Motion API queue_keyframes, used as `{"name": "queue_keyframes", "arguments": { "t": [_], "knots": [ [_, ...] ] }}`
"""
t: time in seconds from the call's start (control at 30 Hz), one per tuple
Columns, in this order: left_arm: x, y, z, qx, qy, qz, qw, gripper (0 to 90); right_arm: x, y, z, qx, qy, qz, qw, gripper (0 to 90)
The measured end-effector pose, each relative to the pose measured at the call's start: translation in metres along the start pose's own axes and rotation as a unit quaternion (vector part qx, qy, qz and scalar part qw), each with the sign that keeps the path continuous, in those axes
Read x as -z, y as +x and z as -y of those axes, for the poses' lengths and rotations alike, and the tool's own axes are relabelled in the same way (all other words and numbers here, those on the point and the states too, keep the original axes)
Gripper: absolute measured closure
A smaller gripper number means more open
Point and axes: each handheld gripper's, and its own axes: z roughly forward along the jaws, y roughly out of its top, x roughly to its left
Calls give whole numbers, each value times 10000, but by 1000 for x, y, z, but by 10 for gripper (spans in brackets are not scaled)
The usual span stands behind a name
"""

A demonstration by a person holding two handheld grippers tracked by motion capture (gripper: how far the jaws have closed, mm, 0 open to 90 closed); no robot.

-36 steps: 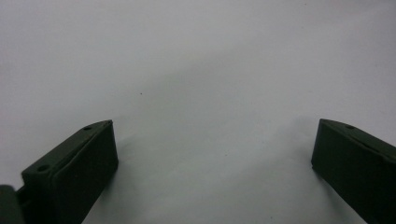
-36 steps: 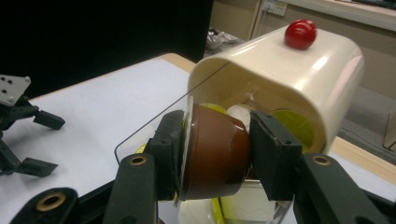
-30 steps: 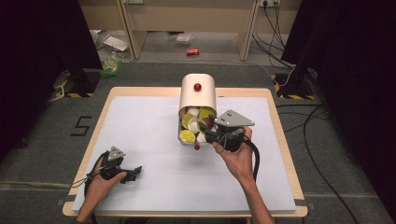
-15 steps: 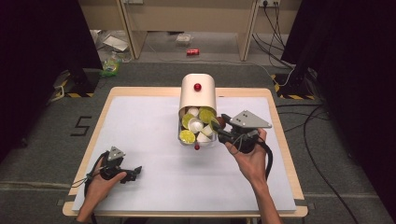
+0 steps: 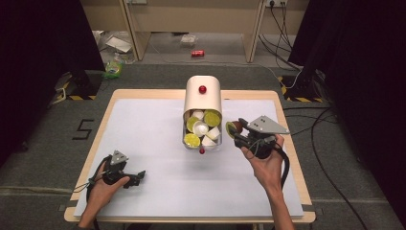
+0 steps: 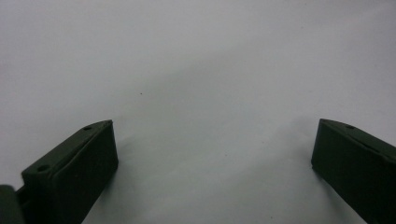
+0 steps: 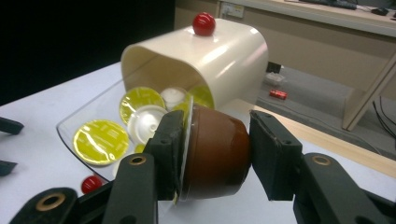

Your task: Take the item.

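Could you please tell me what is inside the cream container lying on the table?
Inside the cream container, on its clear drawer, lie small capsules: some yellow-lidded capsules, some white capsules. Whatever lies deeper under the cream cover is hidden.

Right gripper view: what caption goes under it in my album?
Right gripper pinching a brown capsule beside the cream box of capsules.
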Motion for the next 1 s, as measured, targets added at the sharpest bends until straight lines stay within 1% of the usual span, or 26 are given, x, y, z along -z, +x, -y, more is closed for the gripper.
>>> {"name": "queue_keyframes", "arguments": {
  "t": [0.07,0.17,0.53,0.7,1.0],
  "knots": [
    [0,0,0,-1,1,-1,10000,0,1,-3,4,-43,31,52,10000,566],
    [0,0,0,0,0,-1,10000,0,2,-8,10,-46,96,128,9999,566],
    [0,0,0,-2,-2,-2,10000,0,-4,-21,35,-212,289,338,9988,565],
    [0,0,0,-3,-2,-1,10000,0,-7,-24,44,-234,388,399,9982,565],
    [0,0,0,-9,2,-1,10000,0,-14,-32,61,-374,529,478,9968,564]
  ]
}}
